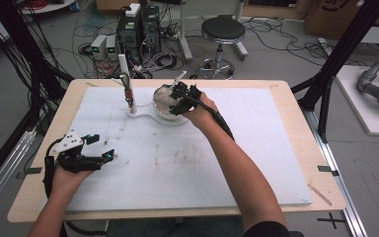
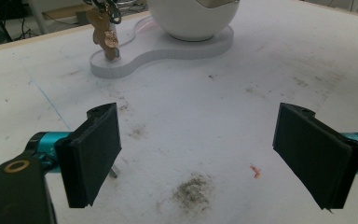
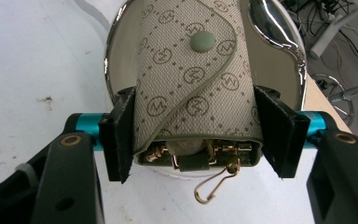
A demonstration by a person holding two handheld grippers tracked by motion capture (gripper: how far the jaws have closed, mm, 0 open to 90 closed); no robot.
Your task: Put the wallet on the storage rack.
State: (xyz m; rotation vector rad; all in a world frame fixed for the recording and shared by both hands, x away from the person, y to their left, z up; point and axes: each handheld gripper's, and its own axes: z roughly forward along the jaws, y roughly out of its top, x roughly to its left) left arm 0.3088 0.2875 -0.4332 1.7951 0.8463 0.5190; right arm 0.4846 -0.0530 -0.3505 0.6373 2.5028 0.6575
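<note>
Jaws first: your right gripper (image 3: 193,135) has both black pads pressed flat against the sides of a monogram key pouch (image 3: 196,88), so it's clamped on that, right over the bowl (image 3: 279,51). Your left gripper (image 2: 198,154) sits wide apart with nothing between the pads, parked at the lower left of the high view (image 1: 86,153) just above the mat.

Surface-wise you've got a white foam mat (image 1: 227,163) laid on a light wooden table (image 1: 321,187), and it's pretty grubby, with brownish smudges across the middle and a dark dusty patch (image 2: 193,189) right under your left gripper. A white peanut-shaped base (image 2: 154,46) sits in the upper middle, with the bowl on one lobe and a little post with hanging keys (image 2: 103,32) on the other.

Room behind is a mess of cables, a couple of computer towers (image 1: 138,27) on the floor, and a black stool (image 1: 222,32) in the top centre.

The pouch itself: beige-grey canvas with a repeating circled logo print, a curved flap with darker piping, a round green-grey snap (image 3: 202,42), and gold hardware at the open end with a wire hook (image 3: 212,186) dangling out.
</note>
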